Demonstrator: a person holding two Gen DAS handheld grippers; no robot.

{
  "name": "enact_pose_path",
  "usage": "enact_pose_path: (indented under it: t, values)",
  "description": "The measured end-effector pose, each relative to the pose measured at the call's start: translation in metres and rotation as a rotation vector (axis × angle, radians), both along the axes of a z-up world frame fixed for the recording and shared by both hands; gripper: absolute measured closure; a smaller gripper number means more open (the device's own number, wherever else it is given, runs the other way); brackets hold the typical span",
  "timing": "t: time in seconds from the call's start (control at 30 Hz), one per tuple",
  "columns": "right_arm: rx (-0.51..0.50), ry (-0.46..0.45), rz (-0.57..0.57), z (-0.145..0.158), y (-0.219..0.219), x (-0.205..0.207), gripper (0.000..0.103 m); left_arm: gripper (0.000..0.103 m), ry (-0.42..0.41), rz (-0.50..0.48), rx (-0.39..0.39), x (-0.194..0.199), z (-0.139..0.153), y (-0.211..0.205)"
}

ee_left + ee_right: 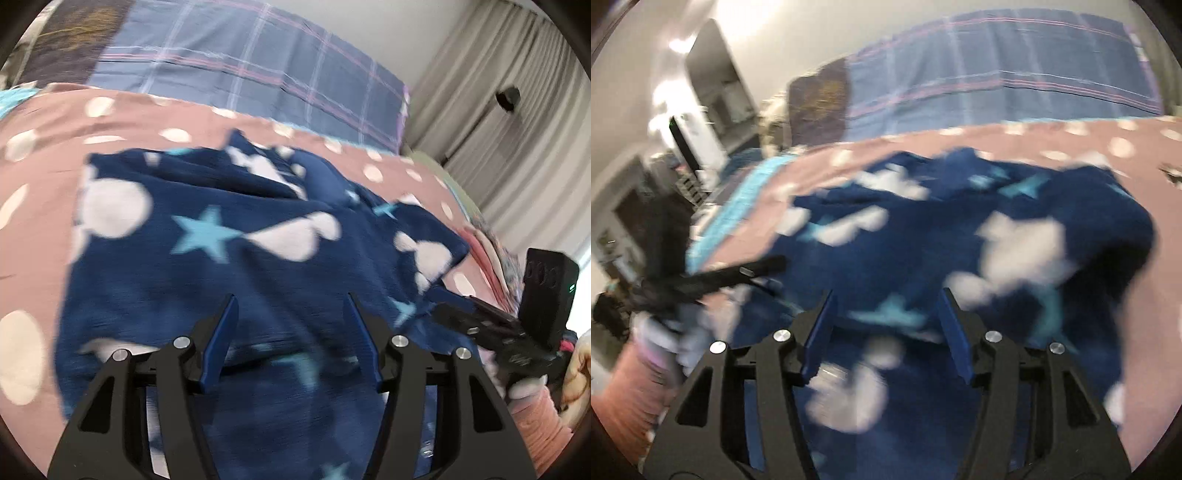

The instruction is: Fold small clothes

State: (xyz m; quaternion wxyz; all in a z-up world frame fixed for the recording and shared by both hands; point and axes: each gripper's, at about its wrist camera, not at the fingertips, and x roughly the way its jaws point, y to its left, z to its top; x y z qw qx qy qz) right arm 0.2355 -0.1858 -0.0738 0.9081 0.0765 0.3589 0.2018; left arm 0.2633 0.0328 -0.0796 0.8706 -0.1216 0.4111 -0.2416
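Right wrist view blurred; navy garment (923, 236) edges smeared.

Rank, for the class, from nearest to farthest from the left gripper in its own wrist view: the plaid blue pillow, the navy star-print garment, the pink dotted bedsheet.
From the left gripper:
1. Navy star-print garment, directly under the fingers.
2. Pink dotted bedsheet, around and beyond the garment.
3. Plaid blue pillow, at the far top.
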Motion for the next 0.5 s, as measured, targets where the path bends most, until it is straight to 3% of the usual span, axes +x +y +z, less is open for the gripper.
enact_pose_path:
  t: [0.1, 0.17, 0.23, 0.3, 0.4, 0.5]
  values:
    - [-0.008, -0.019, -0.052, -0.009, -0.018, -0.009, 0.045, 0.044, 0.054, -0.023, 0.076, 0.013, -0.009, -0.026]
    - [0.055, -0.023, -0.083, -0.012, -0.033, -0.011, 0.044, 0.058, 0.076, -0.014, 0.094, 0.02, -0.017, -0.037]
    - [0.111, -0.011, -0.104, -0.016, -0.044, -0.01, 0.043, 0.09, 0.072, -0.02, 0.078, 0.024, -0.012, -0.043]
    - [0.184, 0.039, -0.132, -0.026, -0.059, -0.004, 0.043, 0.09, 0.06, -0.026, 0.026, 0.023, 0.003, -0.045]
    - [0.267, 0.083, -0.135, -0.036, -0.072, 0.001, 0.044, 0.091, -0.111, -0.031, 0.051, 0.011, 0.06, -0.05]
    - [0.243, 0.074, -0.129, -0.035, -0.069, -0.002, 0.042, 0.091, -0.245, 0.008, 0.089, -0.001, 0.114, -0.041]
